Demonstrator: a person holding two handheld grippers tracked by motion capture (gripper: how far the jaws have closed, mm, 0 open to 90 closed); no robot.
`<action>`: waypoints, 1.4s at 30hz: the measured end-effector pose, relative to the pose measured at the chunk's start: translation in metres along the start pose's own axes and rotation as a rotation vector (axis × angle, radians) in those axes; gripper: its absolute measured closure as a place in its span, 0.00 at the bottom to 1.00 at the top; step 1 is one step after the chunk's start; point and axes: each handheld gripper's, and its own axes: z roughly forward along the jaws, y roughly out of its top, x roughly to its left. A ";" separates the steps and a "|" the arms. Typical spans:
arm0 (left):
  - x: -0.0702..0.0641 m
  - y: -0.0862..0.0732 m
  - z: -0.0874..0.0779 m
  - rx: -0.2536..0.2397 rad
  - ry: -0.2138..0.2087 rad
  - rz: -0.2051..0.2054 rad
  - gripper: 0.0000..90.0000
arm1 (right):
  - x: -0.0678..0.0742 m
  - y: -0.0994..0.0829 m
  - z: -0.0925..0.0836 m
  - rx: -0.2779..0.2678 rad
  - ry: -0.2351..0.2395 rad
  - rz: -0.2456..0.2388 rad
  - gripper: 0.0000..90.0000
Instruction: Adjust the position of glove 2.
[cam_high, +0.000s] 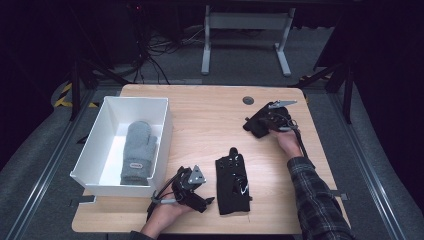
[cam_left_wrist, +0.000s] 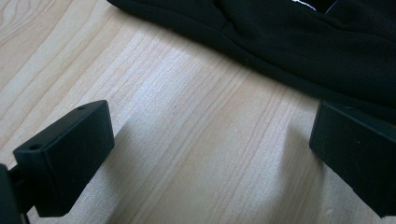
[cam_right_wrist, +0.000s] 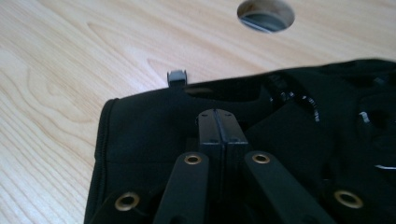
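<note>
The right gripper (cam_high: 260, 122) has its jaws pinched shut on a black glove (cam_right_wrist: 154, 126); the left gripper (cam_left_wrist: 210, 154), jaws wide and empty, waits beside another glove (cam_high: 232, 179). Next comes carrying it to the bin (cam_high: 100, 125).

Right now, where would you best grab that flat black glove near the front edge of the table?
Probably its cuff hem: the black glove lies flat, cuff toward the person, beside the open left gripper. Slide in low from that side and pinch the edge.

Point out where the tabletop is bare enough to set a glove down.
Bare wood lies between the white bin and the far black glove, up to the cable hole. It is crowded at the near edge, around the left gripper and near black glove.
</note>
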 end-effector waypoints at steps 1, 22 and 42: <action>0.000 0.000 0.000 0.000 0.000 0.000 0.00 | 0.000 -0.001 0.000 0.001 0.001 0.002 1.00; -0.001 -0.001 -0.001 0.001 -0.005 0.005 0.00 | 0.046 -0.070 -0.069 -0.003 0.094 -0.089 1.00; -0.002 -0.002 -0.001 0.000 -0.009 0.004 0.00 | 0.106 -0.132 -0.139 0.058 0.207 -0.187 1.00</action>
